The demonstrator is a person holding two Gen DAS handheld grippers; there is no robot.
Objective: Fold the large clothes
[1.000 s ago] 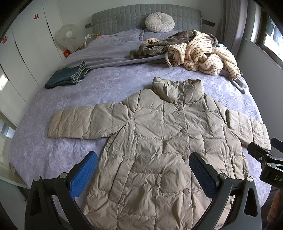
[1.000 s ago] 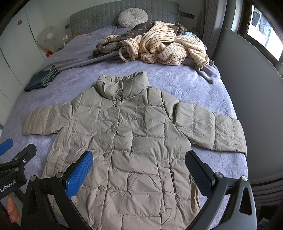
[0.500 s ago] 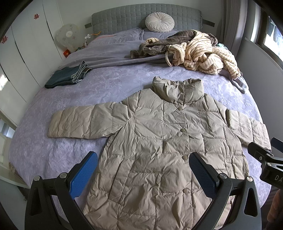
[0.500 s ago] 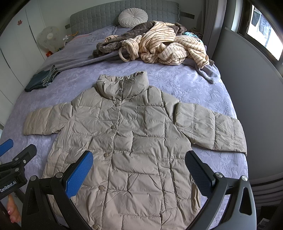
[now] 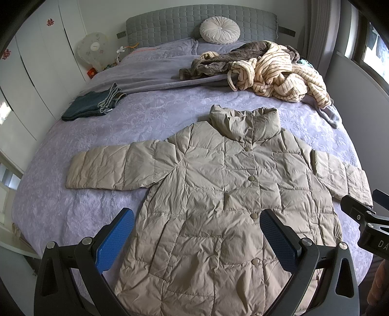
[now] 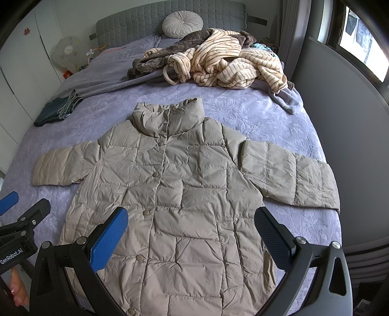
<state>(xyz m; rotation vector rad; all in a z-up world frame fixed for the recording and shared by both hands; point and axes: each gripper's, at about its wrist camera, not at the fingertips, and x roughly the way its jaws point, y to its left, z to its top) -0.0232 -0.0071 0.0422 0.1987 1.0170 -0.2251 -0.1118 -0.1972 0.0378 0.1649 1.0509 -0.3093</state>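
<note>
- Tongs first: my left gripper (image 5: 197, 239) has its jaws spread wide, blue pads facing each other, nothing between them; it hangs above the lower front of the puffer jacket (image 5: 226, 194), and I cannot tell any contact.
- My right gripper (image 6: 192, 238) is just as wide apart and empty, poised over the jacket's lower right half.
- Beige quilted jacket lies flat, buttoned, front up on the lavender bedspread (image 5: 85, 206), collar toward the headboard (image 5: 170, 21), both sleeves stretched out sideways.
- Its hem is cut off by the bottom edge in both views, partly behind my gripper frames.
- Each view catches only a piece of the other gripper at its edge, with a sliver of fingers (image 6: 18, 289) below.
- Farther up the bed: a heap of striped cream robe (image 5: 274, 73) tangled with a brown garment, folded jeans (image 5: 92, 105) at the left, a round cushion (image 5: 220, 30) against the headboard.
- A fan (image 5: 93, 49) stands beside the bed; small items at its base are too tiny to make out.
</note>
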